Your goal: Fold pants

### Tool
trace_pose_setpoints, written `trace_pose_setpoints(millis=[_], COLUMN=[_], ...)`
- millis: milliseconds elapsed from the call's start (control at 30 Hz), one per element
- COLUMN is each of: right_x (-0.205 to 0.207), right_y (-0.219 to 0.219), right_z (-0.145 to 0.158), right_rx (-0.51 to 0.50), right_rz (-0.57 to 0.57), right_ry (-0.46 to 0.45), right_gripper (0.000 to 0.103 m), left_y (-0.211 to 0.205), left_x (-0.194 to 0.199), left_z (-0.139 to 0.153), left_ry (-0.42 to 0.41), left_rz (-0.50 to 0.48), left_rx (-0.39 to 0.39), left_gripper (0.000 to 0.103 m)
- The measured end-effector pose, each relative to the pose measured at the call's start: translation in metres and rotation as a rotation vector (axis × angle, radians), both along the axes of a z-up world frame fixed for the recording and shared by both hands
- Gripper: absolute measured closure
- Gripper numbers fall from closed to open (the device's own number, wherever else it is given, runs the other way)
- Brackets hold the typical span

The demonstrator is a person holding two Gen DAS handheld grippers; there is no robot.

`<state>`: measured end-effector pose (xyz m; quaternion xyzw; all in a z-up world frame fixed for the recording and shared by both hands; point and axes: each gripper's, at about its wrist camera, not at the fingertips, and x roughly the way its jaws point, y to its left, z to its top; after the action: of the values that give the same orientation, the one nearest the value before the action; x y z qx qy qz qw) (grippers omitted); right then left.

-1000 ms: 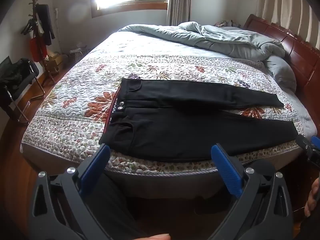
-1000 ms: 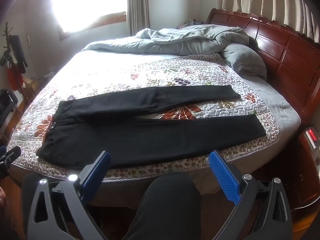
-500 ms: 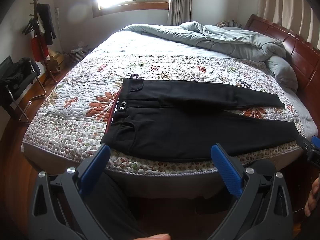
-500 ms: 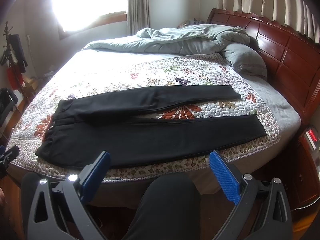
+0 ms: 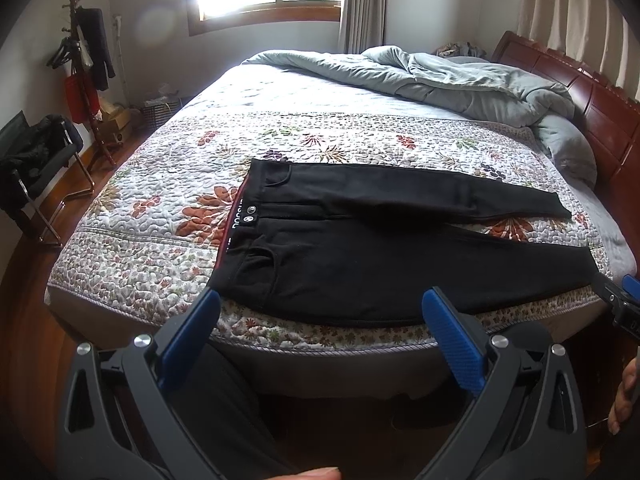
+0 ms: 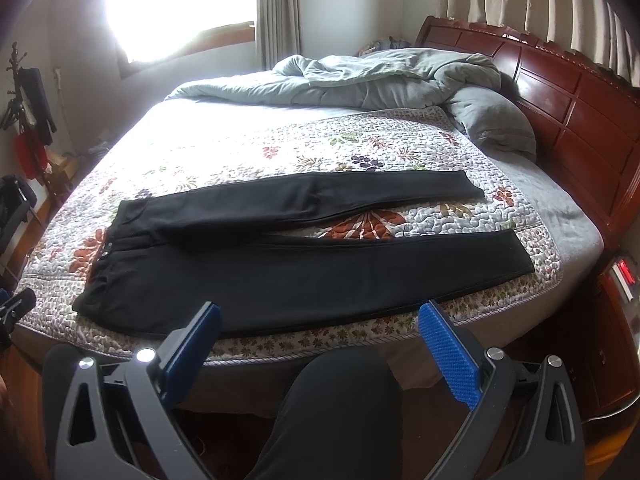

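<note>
Nearest to me, my left claw (image 5: 320, 308) hangs short of the bed's edge with its blue pads spread wide and nothing between them; my right claw (image 6: 318, 322) is the same — gaping, empty, poised over a dark-clothed knee (image 6: 344, 384). Just past both lie the black pants (image 5: 384, 256), flat on the floral quilt (image 5: 160, 216) near the front edge of the bed, waistband to my left, the two legs running right and splayed slightly apart so a wedge of quilt shows between them. Nothing is folded yet, so I judge this the opening step: the next move calls for pinching the far leg at waist and cuff and laying it over the near one, keeping the cloth from bunching. Farther back a rumpled grey duvet (image 5: 440, 76) sits against the wooden headboard (image 6: 560, 92). The near cuff runs behind the other claw's tip in the left view, and the window glare washes out the far-left corner — I cannot read the waistband lettering.
</note>
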<state>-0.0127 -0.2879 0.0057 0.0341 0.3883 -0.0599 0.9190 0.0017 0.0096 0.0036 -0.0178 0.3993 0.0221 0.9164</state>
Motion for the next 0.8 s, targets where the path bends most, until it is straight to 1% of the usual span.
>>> trace_pose_setpoints(millis=[800], right_x=[0.0019], right_y=[0.0013], right_z=[-0.0042], right_rx=[0.013], right_rz=[0.011], right_ry=[0.009], right_gripper=[0.004], left_y=[-0.0017], left_x=[-0.0002], left_z=[0.0026], left_ry=[0.001], left_rz=[0.005], left_rx=[0.015], left_gripper=[0.002])
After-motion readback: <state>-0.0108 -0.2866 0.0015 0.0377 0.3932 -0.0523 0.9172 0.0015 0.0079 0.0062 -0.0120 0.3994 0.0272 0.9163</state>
